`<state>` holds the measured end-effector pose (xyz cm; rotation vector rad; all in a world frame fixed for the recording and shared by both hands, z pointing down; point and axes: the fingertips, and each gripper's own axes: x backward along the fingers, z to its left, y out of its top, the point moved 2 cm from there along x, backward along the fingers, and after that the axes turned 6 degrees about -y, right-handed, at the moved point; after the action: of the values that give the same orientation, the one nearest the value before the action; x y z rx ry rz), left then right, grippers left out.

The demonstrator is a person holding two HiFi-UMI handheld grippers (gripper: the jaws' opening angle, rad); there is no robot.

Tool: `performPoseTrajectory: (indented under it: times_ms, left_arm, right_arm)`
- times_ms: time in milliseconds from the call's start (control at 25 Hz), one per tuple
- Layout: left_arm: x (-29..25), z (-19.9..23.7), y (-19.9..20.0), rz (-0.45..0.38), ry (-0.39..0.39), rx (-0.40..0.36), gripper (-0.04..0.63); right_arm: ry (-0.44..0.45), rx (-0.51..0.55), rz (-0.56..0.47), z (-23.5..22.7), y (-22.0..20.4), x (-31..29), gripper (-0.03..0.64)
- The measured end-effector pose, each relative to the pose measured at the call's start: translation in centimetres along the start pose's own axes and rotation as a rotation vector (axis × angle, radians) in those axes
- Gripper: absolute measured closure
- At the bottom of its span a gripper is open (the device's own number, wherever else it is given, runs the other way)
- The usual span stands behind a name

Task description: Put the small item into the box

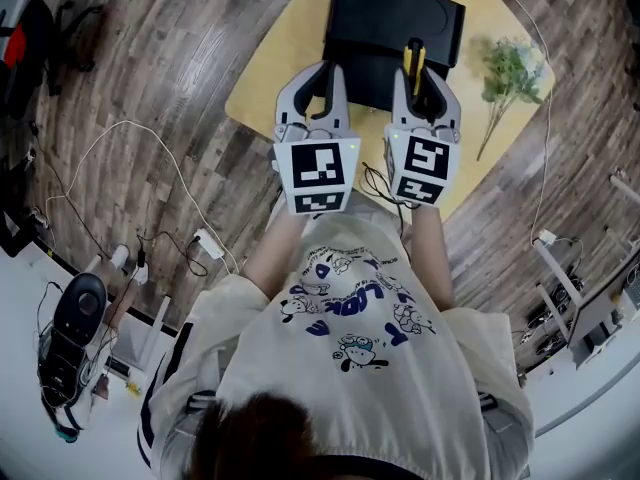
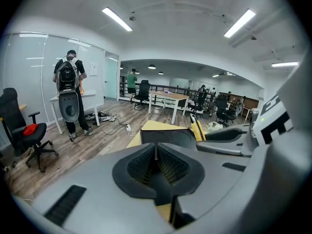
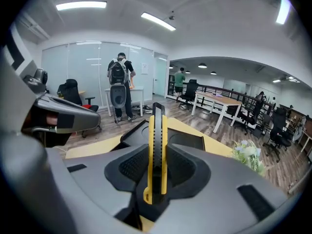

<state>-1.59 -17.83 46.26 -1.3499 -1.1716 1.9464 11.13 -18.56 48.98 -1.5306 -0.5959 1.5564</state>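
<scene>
Gripping a yellow utility knife [image 3: 157, 140] upright over the black box [image 1: 395, 23]: right gripper [image 3: 157, 172]. Left gripper [image 2: 156, 165] closed, empty.

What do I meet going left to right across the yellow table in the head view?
In order: left gripper, jaws together → right gripper clamping a yellow-and-black utility knife → flower sprig. The black box spans both grippers, so it is omitted.

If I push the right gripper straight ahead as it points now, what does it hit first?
Probably the black box, just ahead and slightly below; the tip of the utility knife clamped in the right gripper would reach it first. Height is unclear, so it might skim over.
</scene>
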Motion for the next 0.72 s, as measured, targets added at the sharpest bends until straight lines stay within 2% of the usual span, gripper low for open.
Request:
performPoseTrajectory:
  times_ms: [400,720]
  left_arm:
    - [-2.1,-0.1,-2.8,0.081,-0.014,0.035,0.568]
    - [-2.8,0.2,-4.3,0.117,-0.011,0.052,0.568]
  right_arm:
    - [0.103,0.255,0.109,0.9,-2.9,-2.8,0.489]
    - [0.226,0.463,0.213,2.5,-5.7,-3.7,0.489]
